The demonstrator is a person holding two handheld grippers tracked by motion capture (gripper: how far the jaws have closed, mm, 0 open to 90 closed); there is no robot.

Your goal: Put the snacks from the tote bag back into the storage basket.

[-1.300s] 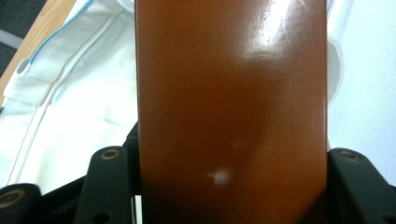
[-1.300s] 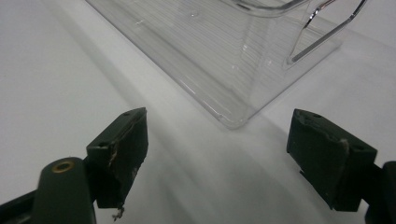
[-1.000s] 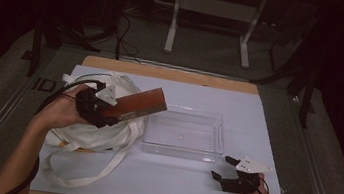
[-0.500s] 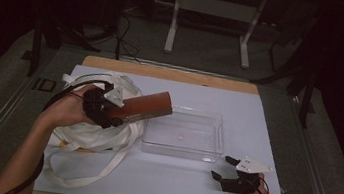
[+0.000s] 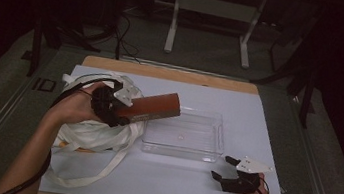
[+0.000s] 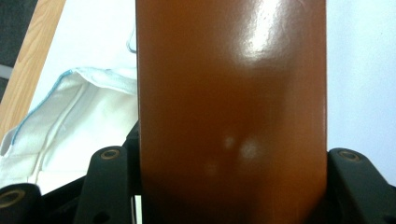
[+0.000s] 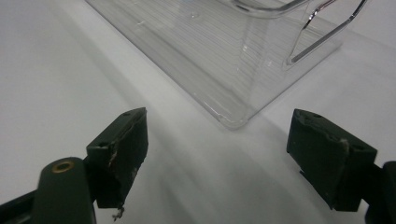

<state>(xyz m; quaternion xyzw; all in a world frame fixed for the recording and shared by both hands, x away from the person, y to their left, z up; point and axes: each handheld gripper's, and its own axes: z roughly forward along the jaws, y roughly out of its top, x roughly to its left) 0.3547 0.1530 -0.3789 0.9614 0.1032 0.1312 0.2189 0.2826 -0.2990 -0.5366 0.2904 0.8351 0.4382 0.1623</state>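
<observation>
Brown and glossy, the tube (image 5: 154, 109) sits clamped in our left hand-held gripper (image 5: 108, 105), whose black jaws press on its two sides near one end, as the left gripper view shows close up (image 6: 231, 107). In the high view we hold the tube nearly level, slightly tilted, its free end pointing toward three o'clock and reaching over the near-left corner region of the clear plastic tray (image 5: 215, 133). The tube is off the surface, above the edge of the white cloth bag (image 5: 89, 134), which lies crumpled at nine o'clock from the tray with its long straps trailing toward six o'clock. The tray stands at the middle of the white surface (image 5: 163, 186). Our right hand-held gripper (image 5: 228, 172) rests low on the surface at about five o'clock from the tray, near its corner but apart from it; its jaws stand wide with nothing between them, and the right gripper view looks between them at the tray's corner (image 7: 233, 119).
</observation>
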